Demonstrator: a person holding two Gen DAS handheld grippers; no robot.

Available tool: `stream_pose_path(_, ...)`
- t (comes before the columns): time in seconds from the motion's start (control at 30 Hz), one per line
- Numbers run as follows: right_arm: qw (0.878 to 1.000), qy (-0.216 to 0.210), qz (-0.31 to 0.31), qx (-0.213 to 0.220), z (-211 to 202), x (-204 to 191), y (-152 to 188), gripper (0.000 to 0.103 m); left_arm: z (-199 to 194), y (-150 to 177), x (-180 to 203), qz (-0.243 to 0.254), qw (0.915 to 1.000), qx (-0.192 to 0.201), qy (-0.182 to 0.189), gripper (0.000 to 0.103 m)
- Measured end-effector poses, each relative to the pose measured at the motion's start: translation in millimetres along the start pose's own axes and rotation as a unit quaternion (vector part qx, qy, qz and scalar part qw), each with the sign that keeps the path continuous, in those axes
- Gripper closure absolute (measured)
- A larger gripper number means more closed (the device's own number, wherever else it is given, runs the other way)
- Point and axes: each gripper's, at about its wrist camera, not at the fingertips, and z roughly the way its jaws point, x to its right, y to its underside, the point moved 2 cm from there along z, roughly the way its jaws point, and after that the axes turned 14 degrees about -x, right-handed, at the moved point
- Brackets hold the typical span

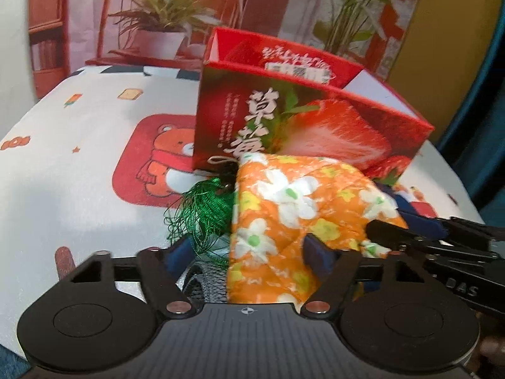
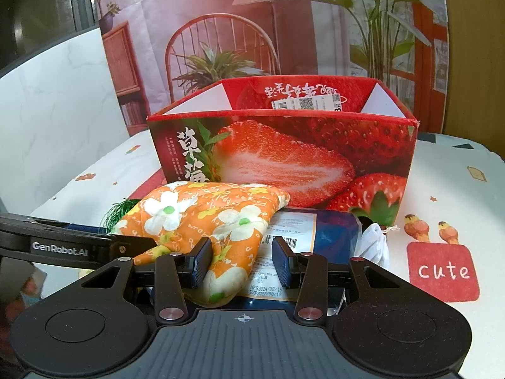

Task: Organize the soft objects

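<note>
Left wrist view, green tassel [image 1: 205,211]: beside oven mitt, on tabletop [image 1: 79,195].
Oven mitt [image 1: 284,208]: against strawberry box [image 1: 284,120], staged for loading.
Left tongs [image 1: 249,249]: straddling mitt; grip unclear.
Right wrist view, right tongs [image 2: 243,263]: partly apart, thumb between, unsqueezed.
Blue packet [image 2: 331,237]: under mitt.

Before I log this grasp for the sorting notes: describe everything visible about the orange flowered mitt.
The orange flowered mitt looks like quilted padded cloth, printed with white and yellow blossoms. It lies flat but crumpled in front of the strawberry box, overlapping a blue packet, beside a green tassel. Its near end sits between the right tongs; the left tongs straddle another part.
</note>
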Motion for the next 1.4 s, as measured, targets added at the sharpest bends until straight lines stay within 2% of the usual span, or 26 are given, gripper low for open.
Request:
stream_pose_path(0.07,1.000,-0.001,0.002,-0.001,-1.7,-0.4,-0.2,0.063,-6.7,0.1,-3.3,-0.007,0.9998,0.004,0.017,0.050)
stream_pose_path(0.17,1.000,-0.004,0.006,-0.002,-3.9,-1.2,0.0,0.064,-16.5,-0.6,-5.3,-0.013,0.9993,0.017,0.032,0.061)
stream_pose_path(0.3,1.000,-0.011,0.012,-0.003,-5.5,-0.4,-1.5,0.069,-26.0,-3.9,-2.9,-0.014,0.9987,0.031,0.038,0.063)
stream_pose_path(0.57,1.000,-0.016,0.015,-0.005,-6.9,-1.0,-1.9,0.070,-50.6,-17.0,3.2,-0.003,0.9963,0.085,0.014,0.063)
stream_pose_path(0.7,1.000,-0.016,0.016,-0.006,-6.8,-1.1,-2.2,0.070,-28.2,-24.7,3.7,0.002,0.9986,0.041,0.034,0.062)
stream_pose_path(0.83,1.000,-0.019,0.017,-0.006,-7.1,-0.2,-1.7,0.070,-4.4,-16.0,-4.5,-0.026,0.9980,-0.011,0.057,0.063)
stream_pose_path(1.4,0.999,-0.026,0.029,-0.009,-6.1,2.8,-3.1,0.070,1.0,-5.4,-8.6,-0.025,0.9974,-0.013,0.067,0.063)
